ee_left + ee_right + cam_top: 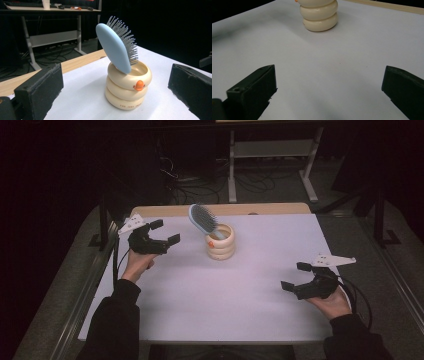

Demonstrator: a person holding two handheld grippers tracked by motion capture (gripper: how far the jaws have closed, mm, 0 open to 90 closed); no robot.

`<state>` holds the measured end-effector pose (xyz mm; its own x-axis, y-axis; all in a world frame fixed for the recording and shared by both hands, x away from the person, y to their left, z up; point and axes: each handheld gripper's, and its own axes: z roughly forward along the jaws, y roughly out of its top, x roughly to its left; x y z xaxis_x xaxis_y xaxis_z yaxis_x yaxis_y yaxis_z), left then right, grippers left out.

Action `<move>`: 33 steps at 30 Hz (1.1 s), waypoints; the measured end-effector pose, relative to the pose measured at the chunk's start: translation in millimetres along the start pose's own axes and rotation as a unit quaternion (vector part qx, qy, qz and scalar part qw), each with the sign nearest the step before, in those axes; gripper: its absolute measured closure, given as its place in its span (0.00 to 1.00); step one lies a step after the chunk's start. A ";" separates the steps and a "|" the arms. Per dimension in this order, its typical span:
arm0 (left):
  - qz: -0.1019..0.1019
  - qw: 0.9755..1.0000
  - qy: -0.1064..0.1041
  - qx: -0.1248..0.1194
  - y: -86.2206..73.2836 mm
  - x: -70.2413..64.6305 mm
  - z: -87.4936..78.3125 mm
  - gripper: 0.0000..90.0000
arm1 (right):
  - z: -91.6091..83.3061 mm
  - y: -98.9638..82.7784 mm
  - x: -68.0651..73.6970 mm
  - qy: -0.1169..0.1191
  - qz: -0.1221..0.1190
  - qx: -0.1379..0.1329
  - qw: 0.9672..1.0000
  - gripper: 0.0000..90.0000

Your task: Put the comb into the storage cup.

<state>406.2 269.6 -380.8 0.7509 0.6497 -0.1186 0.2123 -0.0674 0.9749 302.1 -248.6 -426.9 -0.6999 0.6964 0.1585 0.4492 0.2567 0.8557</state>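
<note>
Hairbrush (117, 47) leaning in cream holder (128, 90) — both grippers (jaws wide) apart

Place: lab / recording room, not a home.
Light: only the table (200, 300) at frame centre is lit; everything round it is near black, esp. left and right edges of the high view.
Work surface: white sheet over a pale wood top, wood strip (165, 210) showing along the far edge.
Floor: grey, w/ loose black cables (200, 185) tangled at upper centre.
Furniture: white metal-legged bench (272, 150) at top centre-right; in the left gripper view, upper left, a desk (50, 8) w/ small items on top, too dim to tell what.
Rig: black stands (103, 220) at the table's left and right sides.
</note>
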 end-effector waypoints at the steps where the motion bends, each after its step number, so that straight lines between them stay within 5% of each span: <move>1: -0.001 1.000 0.000 -0.001 -1.1 -0.1 -1.4 0.00 | 0.0 0.0 0.0 0.000 0.000 0.000 1.000 0.00; 19: -0.002 1.000 0.012 -0.003 -20.1 -5.8 -32.2 0.00 | 1.0 -0.9 0.1 -0.002 -0.001 0.004 1.000 0.00; 33: 0.006 0.999 0.028 0.017 -33.7 -7.2 -57.5 0.00 | 1.6 -1.5 0.4 -0.005 -0.002 0.007 1.000 0.00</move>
<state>357.7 310.8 -401.9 0.7167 0.6907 -0.0960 0.2267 -0.1006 0.9688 302.0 -247.6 -429.0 -0.6963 0.7017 0.1506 0.4544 0.2686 0.8493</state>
